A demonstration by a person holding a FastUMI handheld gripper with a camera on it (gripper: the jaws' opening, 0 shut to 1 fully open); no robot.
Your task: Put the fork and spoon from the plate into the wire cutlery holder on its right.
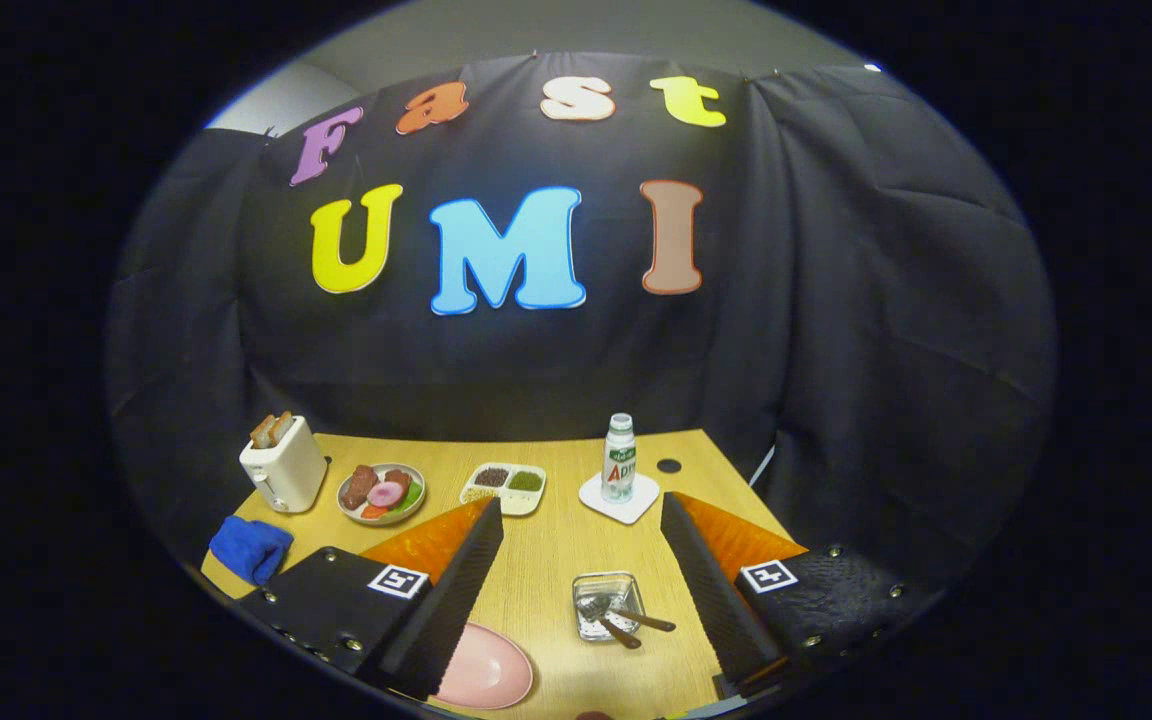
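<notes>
- Since both utensils (624, 622) already lie in the wire cutlery holder (608, 605), wooden handles poking out over its rim, the placing step looks done.
- The claw (581, 585) hangs above the table (546, 560) with its fingers spread wide and nothing between them; the holder sits between the two fingers, nearer the right one.
- The pink plate (484, 672) lies bare beside the left finger, partly hidden under it.
- Which utensil is fork and which spoon, I cannot tell.
- Beyond the fingers stand a toaster (282, 465), a food plate (382, 492), a divided dish (504, 487) and a bottle (620, 458).
- Judged next: only backing away, without knocking the handles.
</notes>
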